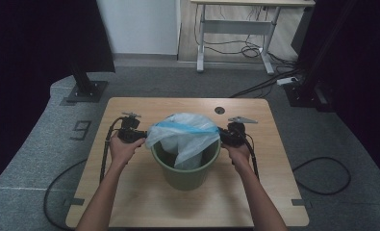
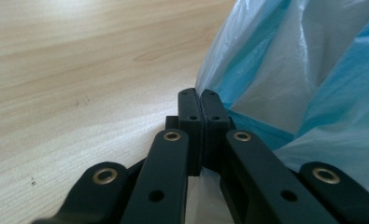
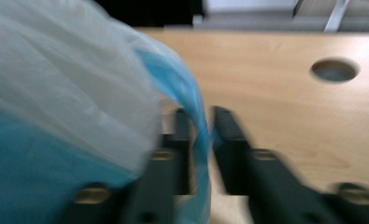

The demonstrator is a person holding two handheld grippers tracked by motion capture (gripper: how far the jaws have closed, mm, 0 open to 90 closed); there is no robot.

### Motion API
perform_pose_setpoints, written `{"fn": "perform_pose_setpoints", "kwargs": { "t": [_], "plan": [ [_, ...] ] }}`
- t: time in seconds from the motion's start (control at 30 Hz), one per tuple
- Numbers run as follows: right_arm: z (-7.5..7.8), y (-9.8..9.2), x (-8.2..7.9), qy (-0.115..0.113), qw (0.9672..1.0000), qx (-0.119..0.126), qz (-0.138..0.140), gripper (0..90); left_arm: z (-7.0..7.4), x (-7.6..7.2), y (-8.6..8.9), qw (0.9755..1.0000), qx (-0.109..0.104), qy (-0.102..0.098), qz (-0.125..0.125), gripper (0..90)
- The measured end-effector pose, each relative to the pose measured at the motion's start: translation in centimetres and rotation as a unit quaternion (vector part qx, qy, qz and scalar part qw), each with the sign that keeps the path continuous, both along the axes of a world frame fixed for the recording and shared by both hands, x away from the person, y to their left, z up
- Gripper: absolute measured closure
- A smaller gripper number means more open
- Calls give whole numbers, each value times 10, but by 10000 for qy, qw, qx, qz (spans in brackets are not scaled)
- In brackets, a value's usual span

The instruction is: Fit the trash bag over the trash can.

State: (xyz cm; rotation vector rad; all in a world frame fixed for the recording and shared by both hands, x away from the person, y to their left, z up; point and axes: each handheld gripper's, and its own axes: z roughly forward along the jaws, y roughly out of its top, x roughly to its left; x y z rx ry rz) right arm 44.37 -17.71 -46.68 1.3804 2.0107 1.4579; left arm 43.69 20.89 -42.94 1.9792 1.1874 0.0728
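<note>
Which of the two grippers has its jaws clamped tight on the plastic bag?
The left gripper: its jaws meet, pinching the bag's edge. The right gripper shows a gap between its jaws, with the bag's blue rim running loosely through.

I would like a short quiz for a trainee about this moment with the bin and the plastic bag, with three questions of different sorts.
1. True or false: the left gripper is shut on the edge of the plastic bag.
2. What stands in the middle of the table? A) a green bin B) a red box C) a glass jar
3. How do the jaws of the right gripper stand around the bag's blue rim?

Key
1. True.
2. A, the green bin.
3. Slightly apart; the rim runs through the gap, and the blur hides whether the pads touch it.
</note>
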Motion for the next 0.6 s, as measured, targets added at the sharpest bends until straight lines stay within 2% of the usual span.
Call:
{"fn": "perform_pose_setpoints", "kwargs": {
  "t": [0.03, 0.07, 0.1, 0.2, 0.27, 0.33, 0.4, 0.47, 0.53, 0.6],
  "plan": [
    [3, -4, -3, -105, 9998, 105, -102, 622, 1, -1, 1, 10000, -15, -47, 23, 882],
    [9, -14, -12, -315, 9990, 223, -242, 535, 2, -3, 3, 9999, -34, -127, 58, 879],
    [9, -14, -12, -315, 9990, 223, -242, 535, 2, -3, 3, 9999, -34, -127, 58, 880],
    [17, -33, -26, -562, 9971, 461, -241, 501, 4, -5, 6, 9997, -66, -203, 113, 881],
    [23, -48, -39, -659, 9965, 462, -236, 486, 5, -7, 7, 9995, -102, -285, 102, 881],
    [26, -53, -44, -725, 9960, 481, -224, 486, 7, -9, 7, 9992, -90, -360, 120, 882],
    [32, -60, -53, -837, 9951, 507, -160, 478, 8, -10, 6, 9991, -84, -385, 127, 884],
    [45, -64, -67, -1008, 9937, 487, 94, 457, 9, -10, 6, 9991, -62, -401, 117, 886],
    [48, -63, -70, -1043, 9933, 471, 177, 451, 9, -10, 5, 9991, -49, -396, 108, 887],
    [57, -59, -77, -1136, 9919, 414, 383, 442, 9, -10, 4, 9992, -47, -387, 114, 887]
  ]
}}
